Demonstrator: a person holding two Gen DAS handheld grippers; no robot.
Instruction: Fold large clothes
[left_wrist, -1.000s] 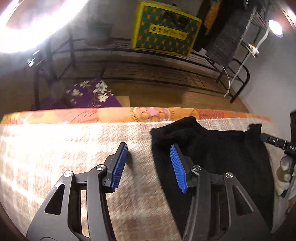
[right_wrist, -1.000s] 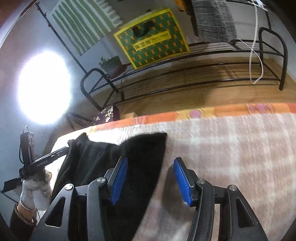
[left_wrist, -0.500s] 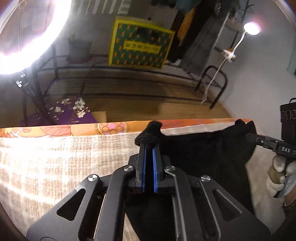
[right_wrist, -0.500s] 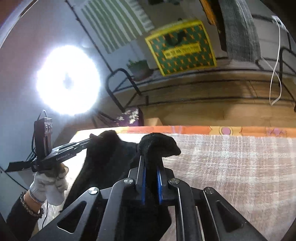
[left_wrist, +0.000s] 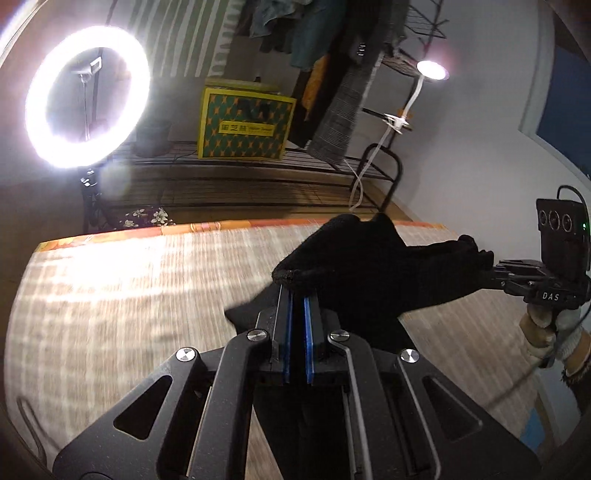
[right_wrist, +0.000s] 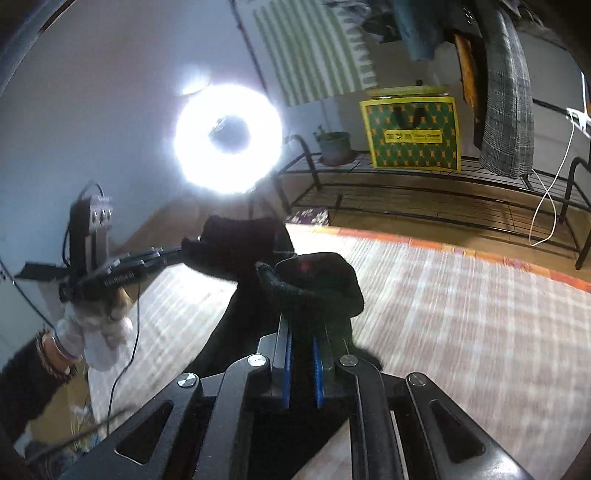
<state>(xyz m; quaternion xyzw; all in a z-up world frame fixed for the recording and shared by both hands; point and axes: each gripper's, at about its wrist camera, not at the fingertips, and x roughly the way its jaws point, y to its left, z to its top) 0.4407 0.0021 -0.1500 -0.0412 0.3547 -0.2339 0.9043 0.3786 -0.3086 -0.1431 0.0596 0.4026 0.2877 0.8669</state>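
Note:
A black garment (left_wrist: 369, 266) hangs lifted above the checked beige cloth (left_wrist: 129, 295) on the table. In the left wrist view my left gripper (left_wrist: 297, 295) is shut on one bunched edge of it. My right gripper (left_wrist: 493, 267) holds the far edge at the right, carried by a gloved hand (left_wrist: 543, 325). In the right wrist view my right gripper (right_wrist: 303, 325) is shut on a fold of the black garment (right_wrist: 314, 280). My left gripper (right_wrist: 183, 250) grips the other end at the left. The cloth sags between the two grips and trails down below them.
A bright ring light (left_wrist: 86, 96) stands beyond the table's orange-bordered far edge (left_wrist: 221, 225). Behind it is a black wire rack (left_wrist: 258, 173) with a yellow-green box (left_wrist: 245, 125), a plant pot (right_wrist: 334, 147) and hanging clothes (left_wrist: 340, 110). A white cable (right_wrist: 546, 206) dangles.
Both grippers, open a second ago over the flat garment, have shut on its edges. They have risen and carried the cloth up off the table.

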